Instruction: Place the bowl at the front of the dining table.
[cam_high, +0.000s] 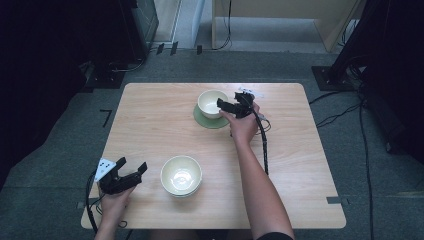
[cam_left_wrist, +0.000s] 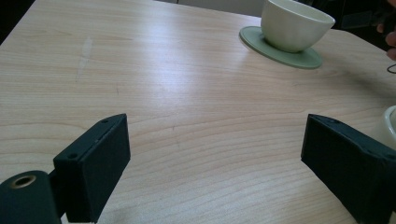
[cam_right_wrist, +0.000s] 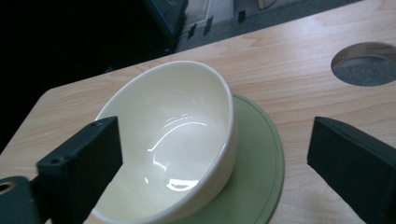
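**Right gripper open at the bowl on the saucer**

The cream bowl (cam_high: 212, 103) sits on a green saucer (cam_high: 210, 121) at the table's (cam_high: 150, 120) far middle. The right gripper (cam_high: 223, 104) hovers at its right rim, jaws spread wide, gripping nothing. The left gripper (cam_high: 132, 166) rests near-left, jaws apart and empty, beside the stacked bowls (cam_high: 181, 175).

Dim and bluish from above, dark at both sides. Soft glare on the table (cam_left_wrist: 140, 51), sharper glints inside the bowl (cam_right_wrist: 177, 135). Near jaws slightly soft, edges blurred.
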